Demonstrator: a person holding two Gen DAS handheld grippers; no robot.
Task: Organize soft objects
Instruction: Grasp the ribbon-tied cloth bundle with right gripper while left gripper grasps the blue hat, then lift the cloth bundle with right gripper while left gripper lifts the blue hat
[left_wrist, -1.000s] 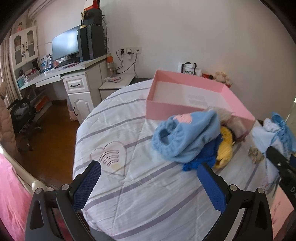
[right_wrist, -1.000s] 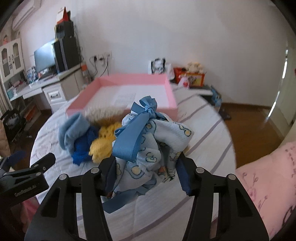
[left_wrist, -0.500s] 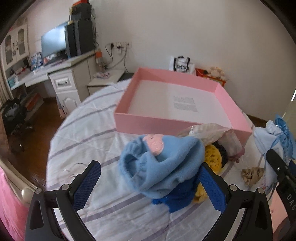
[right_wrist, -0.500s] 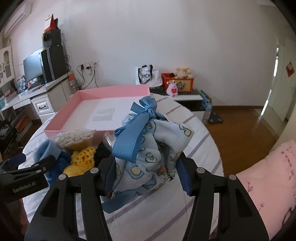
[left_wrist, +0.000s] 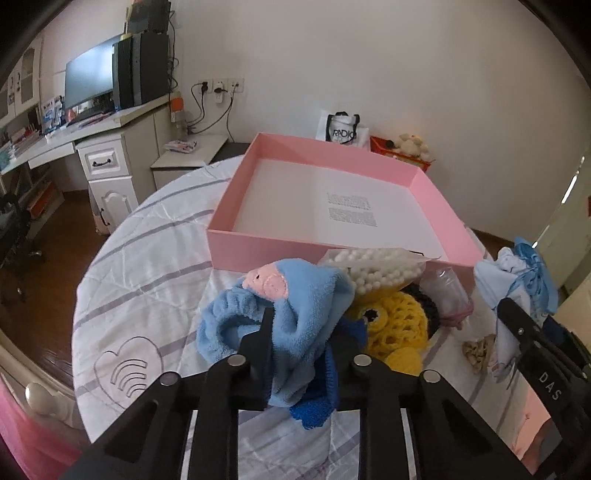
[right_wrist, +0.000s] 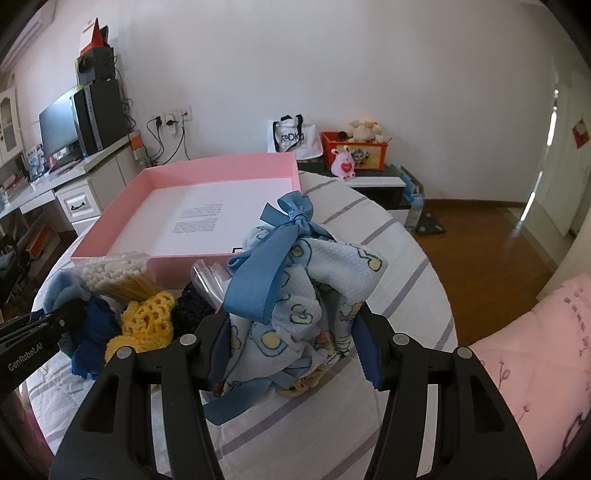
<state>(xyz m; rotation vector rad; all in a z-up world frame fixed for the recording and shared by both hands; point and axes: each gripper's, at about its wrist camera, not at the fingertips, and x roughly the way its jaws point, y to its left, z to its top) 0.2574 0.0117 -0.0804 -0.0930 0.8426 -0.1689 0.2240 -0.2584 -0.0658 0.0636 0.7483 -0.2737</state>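
The light blue fleece cloth (left_wrist: 295, 306), with a pink patch on top, sat bunched between the fingers of the left gripper (left_wrist: 301, 343), whose jaws had just been closing and now pinched it, a dark blue piece (left_wrist: 317, 398) hanging under it. Just right of that gripper lay a yellow crochet item (left_wrist: 391, 325), and ahead of it a clear bag of cotton swabs (left_wrist: 376, 266) leaned against the near wall of the pink box (left_wrist: 258, 251), which stood open just beyond on the striped bed cover (left_wrist: 147, 258). The right gripper (right_wrist: 291, 343) clamped a printed pale blue cloth bundle (right_wrist: 314, 295) tied with a blue ribbon (right_wrist: 280, 251), its jaws part-way apart around the bulk. To its left were the yellow crochet item and swabs, with the pink box ahead and left. Far beyond the left gripper stood a desk (left_wrist: 92, 140) with a monitor (left_wrist: 88, 77), and beyond the right one an orange toy bin (right_wrist: 354, 151)
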